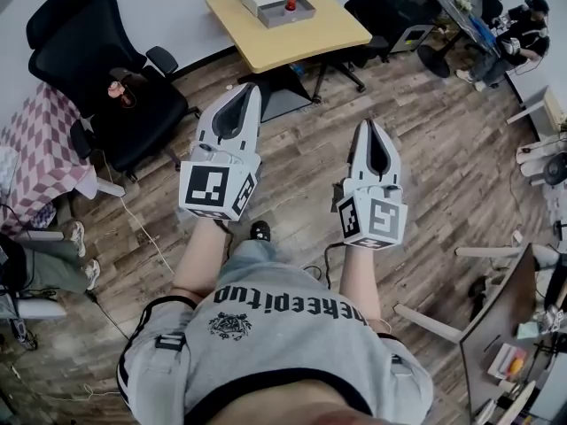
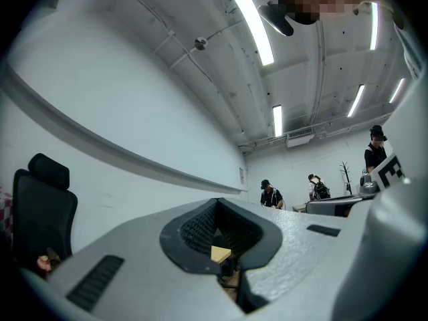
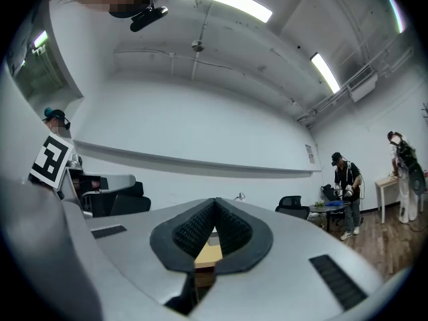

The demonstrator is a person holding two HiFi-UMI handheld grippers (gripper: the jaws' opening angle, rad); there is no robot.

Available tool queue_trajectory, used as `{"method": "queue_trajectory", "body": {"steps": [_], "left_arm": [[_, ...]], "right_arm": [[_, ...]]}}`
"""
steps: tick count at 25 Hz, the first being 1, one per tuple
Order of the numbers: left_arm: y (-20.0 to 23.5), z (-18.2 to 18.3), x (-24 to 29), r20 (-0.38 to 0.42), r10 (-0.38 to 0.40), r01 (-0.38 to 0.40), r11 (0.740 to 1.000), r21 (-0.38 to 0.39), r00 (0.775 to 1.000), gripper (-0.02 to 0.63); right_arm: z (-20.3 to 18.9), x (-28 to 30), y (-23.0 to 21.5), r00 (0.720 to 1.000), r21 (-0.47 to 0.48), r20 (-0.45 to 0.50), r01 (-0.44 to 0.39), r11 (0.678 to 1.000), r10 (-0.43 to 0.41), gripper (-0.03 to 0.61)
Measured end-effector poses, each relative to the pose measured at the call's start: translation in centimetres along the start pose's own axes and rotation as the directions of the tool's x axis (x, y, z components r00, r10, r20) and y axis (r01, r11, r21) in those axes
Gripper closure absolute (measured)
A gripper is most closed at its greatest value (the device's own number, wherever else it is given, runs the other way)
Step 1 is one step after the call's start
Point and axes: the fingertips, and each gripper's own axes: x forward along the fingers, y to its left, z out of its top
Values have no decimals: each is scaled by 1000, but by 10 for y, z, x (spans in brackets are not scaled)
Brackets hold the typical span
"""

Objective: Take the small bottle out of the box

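Note:
A grey open box (image 1: 292, 18) stands on the yellow table (image 1: 306, 41) at the far end of the room. Inside it is a small bottle (image 1: 290, 6) with a red top. Both grippers are held out over the wood floor, well short of the table. My left gripper (image 1: 252, 88) is shut with nothing in it, and my right gripper (image 1: 369, 123) is shut and empty too. In the left gripper view the closed jaws of the left gripper (image 2: 217, 201) point at the wall, with a sliver of the table beyond. The right gripper (image 3: 215, 201) shows the same in its own view.
A black office chair (image 1: 106, 69) stands at the left beside a checkered cloth (image 1: 40, 144). Another black chair (image 1: 394, 3) sits right of the table. A person (image 1: 523, 25) sits at the far right. Cables (image 1: 142, 228) lie on the floor. A desk edge (image 1: 505, 326) is at the lower right.

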Motion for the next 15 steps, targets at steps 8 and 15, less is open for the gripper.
{"method": "queue_trajectory", "body": {"steps": [8,15], "left_arm": [[27,-8,51,11,-23,23,1000,-15,1000,609],[51,-12,72,24,-28,28,1000,-12,999,609]], "right_arm": [[-5,53,-7,1000,-1,2,17,1000,-17,577],[-7,86,-1,1000,-9,22,17,1000,-17,577]]}}
